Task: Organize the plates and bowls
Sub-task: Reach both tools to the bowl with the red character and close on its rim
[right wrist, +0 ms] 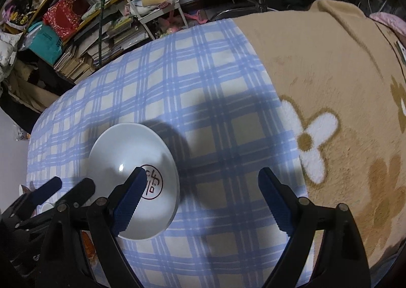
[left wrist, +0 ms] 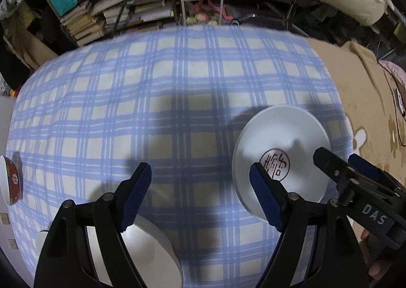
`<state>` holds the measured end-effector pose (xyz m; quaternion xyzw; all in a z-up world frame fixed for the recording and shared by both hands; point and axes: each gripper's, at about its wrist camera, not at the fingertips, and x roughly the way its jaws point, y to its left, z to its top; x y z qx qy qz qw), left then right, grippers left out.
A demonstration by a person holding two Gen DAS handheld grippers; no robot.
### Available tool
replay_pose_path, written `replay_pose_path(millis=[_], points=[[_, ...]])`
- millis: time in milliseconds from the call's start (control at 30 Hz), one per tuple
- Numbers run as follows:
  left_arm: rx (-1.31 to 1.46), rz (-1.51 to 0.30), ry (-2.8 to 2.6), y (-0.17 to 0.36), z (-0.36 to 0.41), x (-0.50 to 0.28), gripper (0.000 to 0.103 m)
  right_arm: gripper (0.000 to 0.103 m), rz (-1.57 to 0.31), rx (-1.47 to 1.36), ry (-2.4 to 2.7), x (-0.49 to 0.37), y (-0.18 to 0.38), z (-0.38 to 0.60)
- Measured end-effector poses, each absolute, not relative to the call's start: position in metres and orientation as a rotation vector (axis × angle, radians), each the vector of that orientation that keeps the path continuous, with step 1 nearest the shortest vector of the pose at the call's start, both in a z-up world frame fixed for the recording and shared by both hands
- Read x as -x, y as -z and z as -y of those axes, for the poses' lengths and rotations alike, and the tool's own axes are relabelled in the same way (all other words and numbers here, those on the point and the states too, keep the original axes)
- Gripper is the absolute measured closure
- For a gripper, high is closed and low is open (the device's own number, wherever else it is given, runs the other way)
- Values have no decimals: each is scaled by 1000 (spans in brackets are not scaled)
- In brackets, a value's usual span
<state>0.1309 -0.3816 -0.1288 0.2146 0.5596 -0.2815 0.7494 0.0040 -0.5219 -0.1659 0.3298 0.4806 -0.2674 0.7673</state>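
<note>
Three dishes on the blue-check cloth (left wrist: pixel 177 100): one white plate (left wrist: pixel 281 151) with a red seal mark, empty, toward the cloth's right edge beside the tan flowered blanket (right wrist: pixel 330 64); one white bowl (left wrist: pixel 149 252) at the near edge; one red-banded bowl (left wrist: pixel 11 181) at the left edge, contents not visible. Left gripper (left wrist: pixel 200 194) and right gripper (right wrist: pixel 200 201) both spread wide, holding nothing, above the cloth's near edge.

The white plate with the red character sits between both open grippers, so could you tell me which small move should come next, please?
Probably ease the right gripper leftward toward the white plate. Its jaws are open and empty, and the plate's rim lies by its left finger, flat on the checked cloth.
</note>
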Motion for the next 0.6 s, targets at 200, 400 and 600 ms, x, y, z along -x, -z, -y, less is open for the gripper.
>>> replay_pose_path(millis=[200, 400, 600], points=[[-528, -1229, 585, 139, 385, -130, 24, 12, -1058, -741, 569, -3, 174, 525], [-626, -1229, 577, 152, 393, -127, 15, 24, -1088, -778, 544, -3, 186, 527], [-675, -1252, 577, 164, 401, -127, 9, 31, -1113, -762, 548, -6, 192, 524]])
